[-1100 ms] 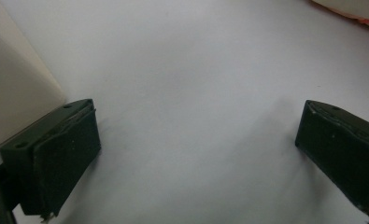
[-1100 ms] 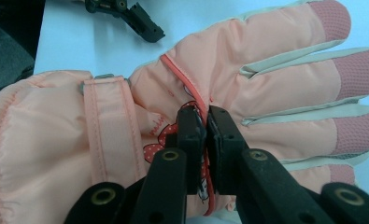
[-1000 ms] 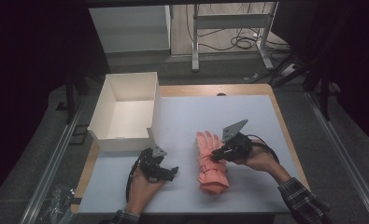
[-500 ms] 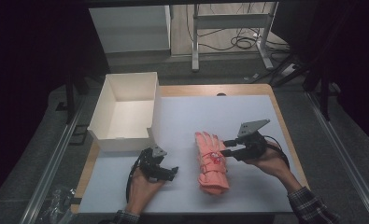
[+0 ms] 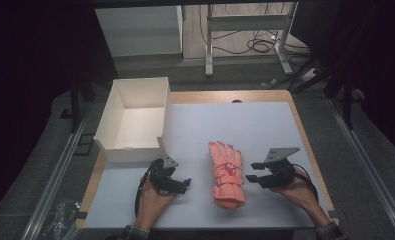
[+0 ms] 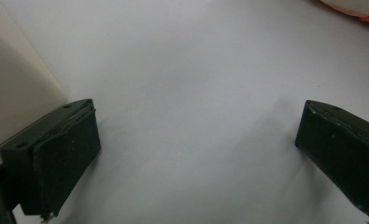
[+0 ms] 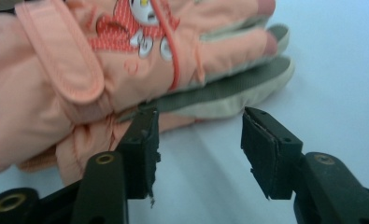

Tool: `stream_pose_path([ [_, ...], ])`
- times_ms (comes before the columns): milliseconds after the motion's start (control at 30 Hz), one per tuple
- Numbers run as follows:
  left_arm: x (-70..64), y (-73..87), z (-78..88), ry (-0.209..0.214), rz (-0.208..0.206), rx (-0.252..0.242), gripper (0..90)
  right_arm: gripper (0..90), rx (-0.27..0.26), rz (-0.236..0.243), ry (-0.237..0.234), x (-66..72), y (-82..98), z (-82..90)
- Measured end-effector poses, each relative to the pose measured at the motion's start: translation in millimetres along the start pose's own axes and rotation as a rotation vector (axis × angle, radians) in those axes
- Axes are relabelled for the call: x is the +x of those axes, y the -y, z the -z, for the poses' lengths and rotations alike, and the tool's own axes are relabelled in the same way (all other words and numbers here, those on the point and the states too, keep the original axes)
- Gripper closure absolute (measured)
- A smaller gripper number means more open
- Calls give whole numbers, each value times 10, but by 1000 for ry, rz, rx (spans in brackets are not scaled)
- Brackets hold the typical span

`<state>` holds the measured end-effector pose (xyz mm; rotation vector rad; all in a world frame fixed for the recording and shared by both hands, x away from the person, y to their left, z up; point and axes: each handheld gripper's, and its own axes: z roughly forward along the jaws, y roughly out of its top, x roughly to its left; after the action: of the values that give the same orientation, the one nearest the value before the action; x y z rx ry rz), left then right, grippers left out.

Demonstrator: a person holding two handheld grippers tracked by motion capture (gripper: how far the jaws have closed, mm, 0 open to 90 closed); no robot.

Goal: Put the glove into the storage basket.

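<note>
White cardboard box [image 5: 135, 120], open-topped, stands left of and beyond the pink glove [image 5: 227, 172], which lies flat at mid-worktop [image 5: 265, 125] with its fingers pointing away from the person. Left of the glove, near the box's front corner, the left gripper [image 5: 186, 184] rests low with its jaws wide apart over bare surface. Just right of the glove, the right gripper [image 5: 252, 171] points at it; its jaws have just been opening and nothing sits between them.
</note>
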<state>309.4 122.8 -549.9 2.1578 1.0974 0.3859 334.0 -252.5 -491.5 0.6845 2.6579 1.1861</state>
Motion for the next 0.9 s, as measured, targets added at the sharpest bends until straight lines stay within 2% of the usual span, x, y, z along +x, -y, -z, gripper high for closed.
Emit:
stream_pose_path([
  [67,-1,0,-1,-1,0,-1,0,539,-8,-28,-18,9,65,0],
  [167,-1,0,-1,-1,0,-1,0,677,-6,-75,-49,38,169,-6],
  [267,-1,0,-1,-1,0,-1,0,784,-3,-86,-65,119,268,-33],
  [333,-1,0,-1,-1,0,-1,0,819,-1,-84,-68,165,307,-51],
  [567,-2,1,-1,-1,1,-1,0,853,9,-75,-89,282,364,-161],
  [900,-2,1,-2,0,2,-2,0,849,14,-45,-115,430,258,-336],
])
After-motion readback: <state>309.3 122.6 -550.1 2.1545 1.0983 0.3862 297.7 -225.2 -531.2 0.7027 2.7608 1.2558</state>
